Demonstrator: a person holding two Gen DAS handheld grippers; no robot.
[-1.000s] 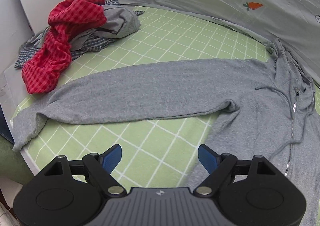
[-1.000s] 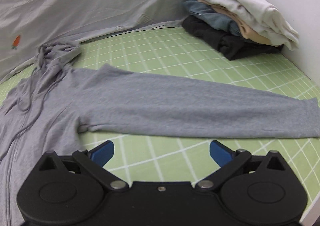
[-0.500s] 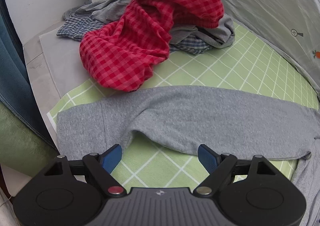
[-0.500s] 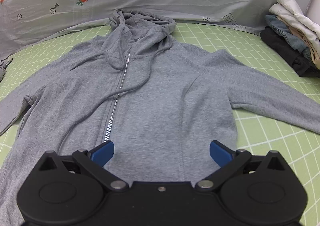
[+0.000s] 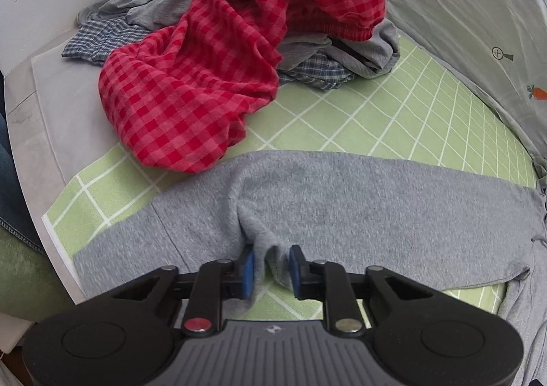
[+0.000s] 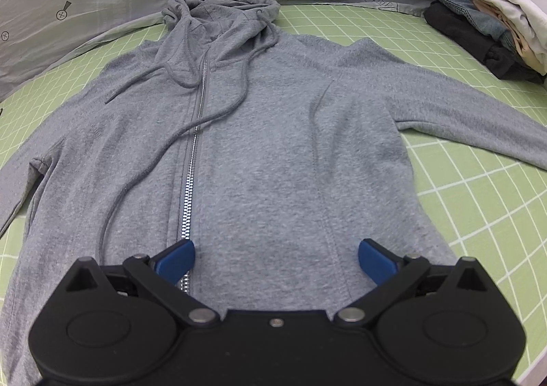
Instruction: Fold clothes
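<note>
Sleeve (image 5: 342, 201) of grey knit zip-front hoodie (image 6: 273, 153), laid flat across green mat with white grid lines (image 5: 393, 112); cuff end toward near left corner of mat. Left gripper (image 5: 271, 268) with blue pads, jaws closing on a raised pleat of sleeve cloth at its near edge; cloth bunched between the pads and touching both. Beyond sleeve, at far left of mat: heap of unfolded garments, with red-and-pink checked fleece garment (image 5: 222, 54) on top, its lower end touching the sleeve's far edge; under it, grey jersey garment (image 5: 369, 47) and blue-and-white plaid shirt (image 5: 318, 70). Behind mat, pale grey sheet printed with small carrots and arrows (image 5: 461, 10).

Right wrist view: hoodie body face up on same mat, hood (image 6: 222, 10) at far side, silver zipper (image 6: 191, 160) closed and running slightly left of centre, grey drawcords (image 6: 150, 160) trailing loose over chest. Right sleeve (image 6: 471, 119) extended toward right. Right gripper (image 6: 275, 258) above near hem of hoodie, jaws spread wide, nothing between the blue pads. At far right corner: stack of folded clothes (image 6: 485, 20), cream on top, denim and black beneath.
</note>
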